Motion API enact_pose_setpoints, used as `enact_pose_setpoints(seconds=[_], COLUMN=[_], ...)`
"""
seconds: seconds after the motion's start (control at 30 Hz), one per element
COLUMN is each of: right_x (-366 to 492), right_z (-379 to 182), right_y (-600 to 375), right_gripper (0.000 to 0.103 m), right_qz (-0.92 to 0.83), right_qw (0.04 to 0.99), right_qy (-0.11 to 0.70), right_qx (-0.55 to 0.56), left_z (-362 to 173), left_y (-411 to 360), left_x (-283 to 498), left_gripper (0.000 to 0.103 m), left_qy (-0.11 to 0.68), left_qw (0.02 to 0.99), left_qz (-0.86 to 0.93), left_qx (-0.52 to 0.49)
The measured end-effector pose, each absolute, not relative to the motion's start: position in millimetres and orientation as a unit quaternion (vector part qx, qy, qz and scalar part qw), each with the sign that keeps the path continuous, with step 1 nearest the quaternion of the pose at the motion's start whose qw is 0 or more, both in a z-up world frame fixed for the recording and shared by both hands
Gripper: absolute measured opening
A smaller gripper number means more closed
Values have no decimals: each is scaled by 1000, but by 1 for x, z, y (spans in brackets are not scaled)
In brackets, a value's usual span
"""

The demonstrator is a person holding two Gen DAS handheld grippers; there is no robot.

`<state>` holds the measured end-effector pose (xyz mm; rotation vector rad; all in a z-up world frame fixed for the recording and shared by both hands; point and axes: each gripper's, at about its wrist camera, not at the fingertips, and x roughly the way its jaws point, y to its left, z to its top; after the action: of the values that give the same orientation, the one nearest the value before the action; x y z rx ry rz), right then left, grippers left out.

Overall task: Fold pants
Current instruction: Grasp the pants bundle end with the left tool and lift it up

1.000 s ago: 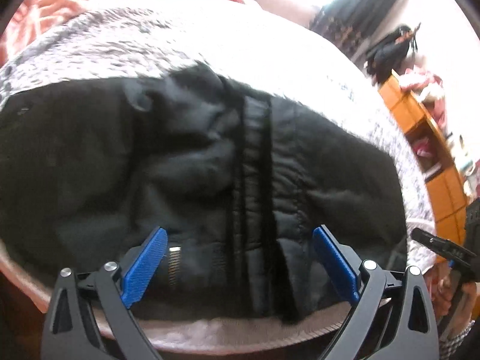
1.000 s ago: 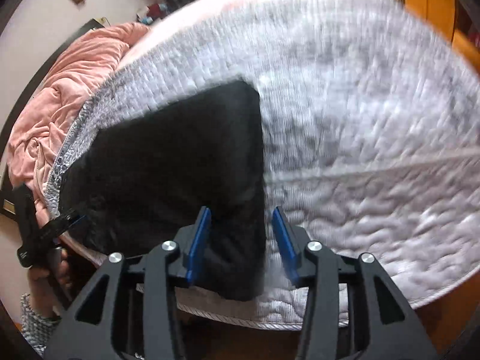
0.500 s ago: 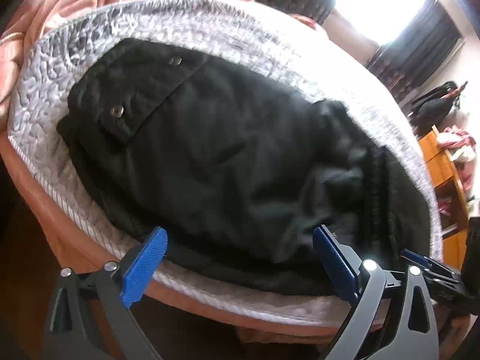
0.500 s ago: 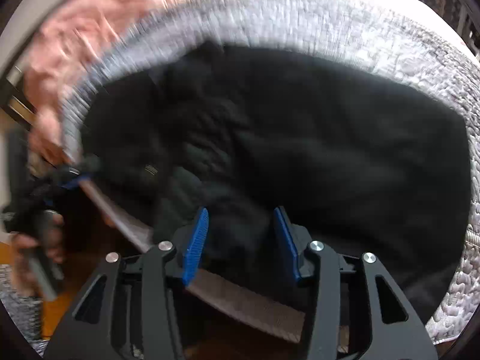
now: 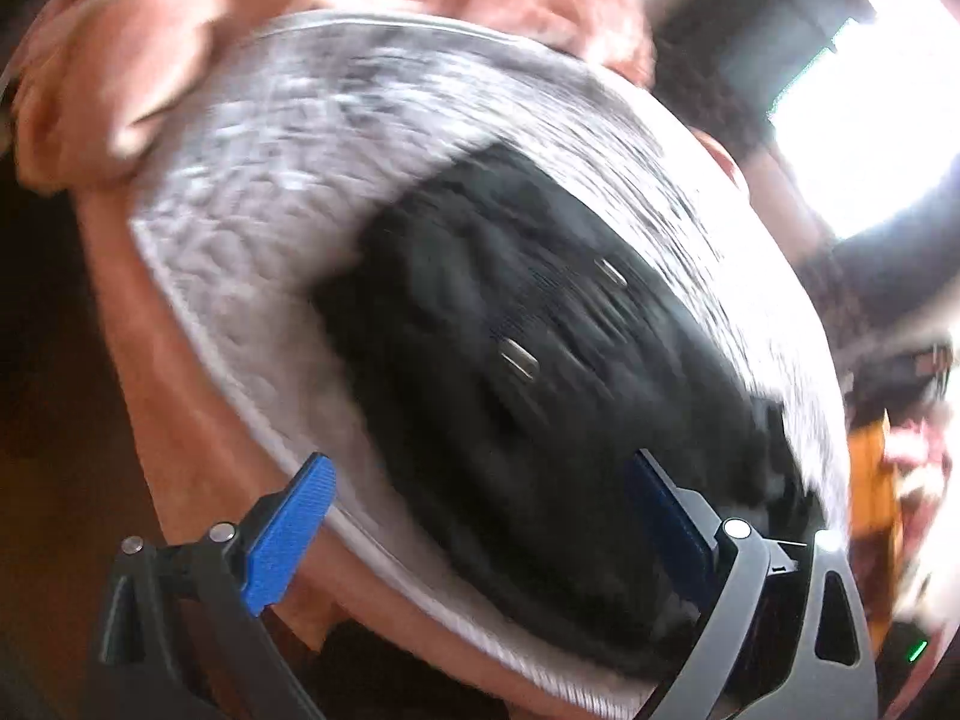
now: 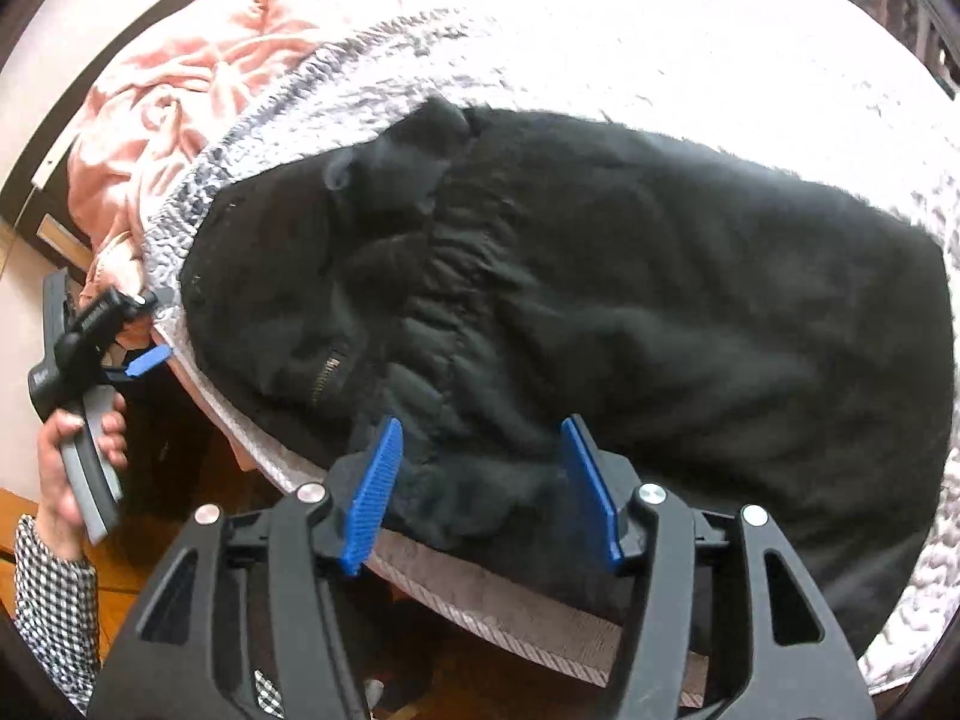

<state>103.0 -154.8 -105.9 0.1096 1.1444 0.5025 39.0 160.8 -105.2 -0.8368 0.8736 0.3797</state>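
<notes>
Black pants (image 6: 630, 300) lie spread on a grey-white quilted bed cover (image 6: 600, 48); a brass zipper (image 6: 327, 373) shows near the left end. My right gripper (image 6: 483, 489) is open, its blue pads straddling the near edge of the cloth without pinching it. In the blurred left wrist view the pants (image 5: 540, 390) show two metal snaps. My left gripper (image 5: 480, 531) is wide open and empty at the bed's near edge. It also shows in the right wrist view (image 6: 144, 360), held in a hand left of the pants.
A pink rumpled blanket (image 6: 198, 84) lies at the far left of the bed. The quilted cover (image 5: 258, 192) ends at a corded edge above a wood floor (image 6: 168, 546). An orange shelf unit (image 5: 876, 480) stands at right, below a bright window (image 5: 864, 138).
Both views have swung left along the pants. The right gripper's pads have spread wider apart. The left gripper has drawn toward the pants' left end, still open.
</notes>
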Motion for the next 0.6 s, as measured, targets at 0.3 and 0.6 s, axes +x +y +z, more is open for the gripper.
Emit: enact_pose_setpoints(seconds=[0.3,0.6], right_x=[101,101], right_z=[-126,-128], right_y=[-164,-164], right_gripper=[55,56], right_qz=[237,239], right_qw=[805,805], right_qy=[542,541], right_qx=[55,53], left_z=[-144,-151], left_y=[212,204], left_x=[53,61], left_gripper=[94,61], left_qy=[382,317], left_qw=[756,732], left_qz=[175,97], left_qx=[-502,-595])
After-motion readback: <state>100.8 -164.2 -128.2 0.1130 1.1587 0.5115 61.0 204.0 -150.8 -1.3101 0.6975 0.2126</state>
